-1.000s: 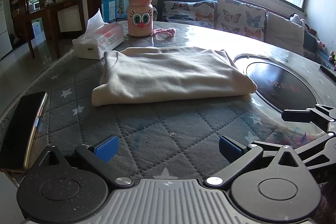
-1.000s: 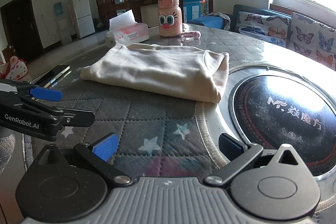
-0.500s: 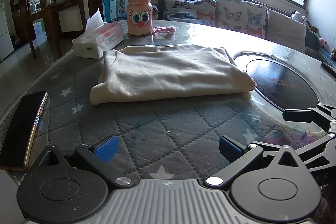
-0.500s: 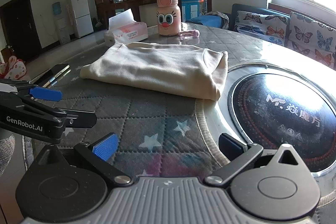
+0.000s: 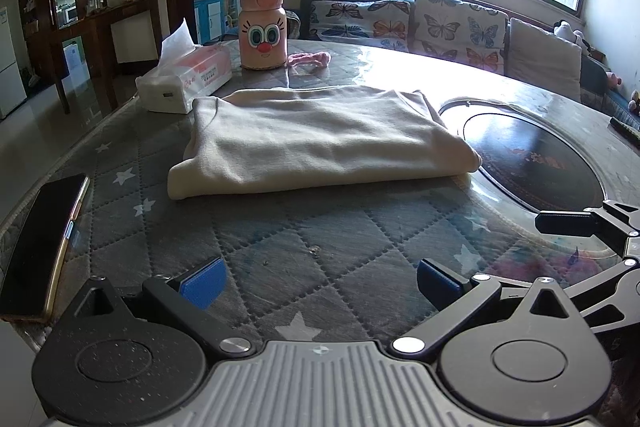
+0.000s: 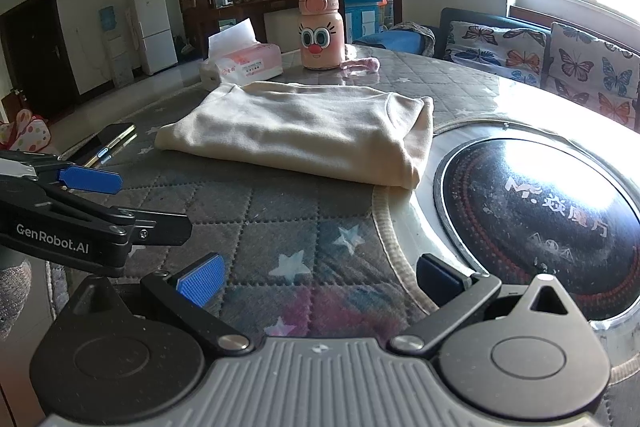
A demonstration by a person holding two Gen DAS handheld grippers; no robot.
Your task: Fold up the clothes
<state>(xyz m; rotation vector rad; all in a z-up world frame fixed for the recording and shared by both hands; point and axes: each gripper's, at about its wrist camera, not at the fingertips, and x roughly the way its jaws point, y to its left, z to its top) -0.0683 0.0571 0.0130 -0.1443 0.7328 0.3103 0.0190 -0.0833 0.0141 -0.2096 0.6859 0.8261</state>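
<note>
Quilted mat (image 5: 320, 251) bare before folded garment (image 5: 320, 143) (grippers apart)

The folded garment (image 5: 320, 139) is plain cream. Under it, the desk (image 5: 280, 239) wears a grey quilted cover stitched in diamonds and scattered with white stars. The round inset plate (image 6: 540, 211) is glossy black with rings of red dots and pale lettering. The bottle (image 5: 262, 25) is pink with a cartoon face: big blue eyes, red nose. The tissue pack (image 5: 188, 79) is white and pink. The phone (image 5: 40, 247) is black, edged in gold. Both tongs are black with blue pads (image 5: 202, 283). The sofa cushions (image 5: 460, 31) carry multicoloured butterflies.
</note>
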